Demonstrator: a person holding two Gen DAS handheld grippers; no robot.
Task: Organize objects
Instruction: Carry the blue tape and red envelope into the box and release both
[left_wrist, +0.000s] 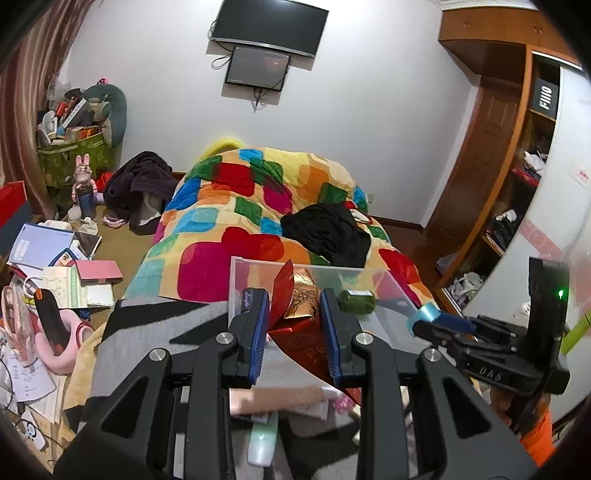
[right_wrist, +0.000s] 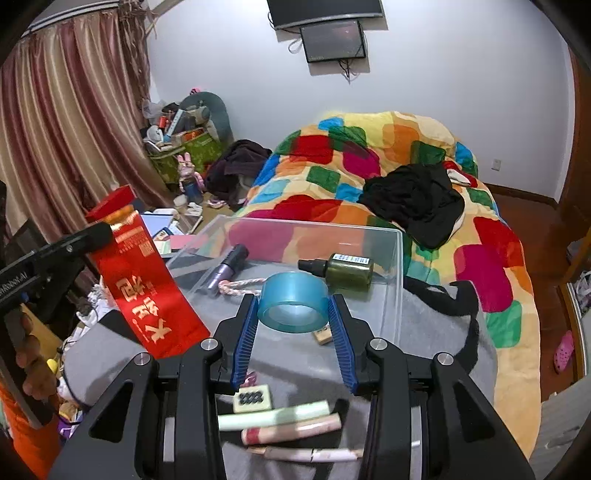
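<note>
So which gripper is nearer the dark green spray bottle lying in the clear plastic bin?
Right. The right gripper, gripping the blue tape roll, sits just short of the green spray bottle; the left gripper, holding the red envelope, is farther off.

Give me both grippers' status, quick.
Left gripper: closed on the red envelopes.
Right gripper: closed on the blue tape roll.

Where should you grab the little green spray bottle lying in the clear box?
Grab the green spray bottle across its round middle, coming down from above. It lies on its side in the clear box, black nozzle pointing left, so the wide body gives the pads more to squeeze than the thin nozzle. Both grippers are already full, though.
</note>
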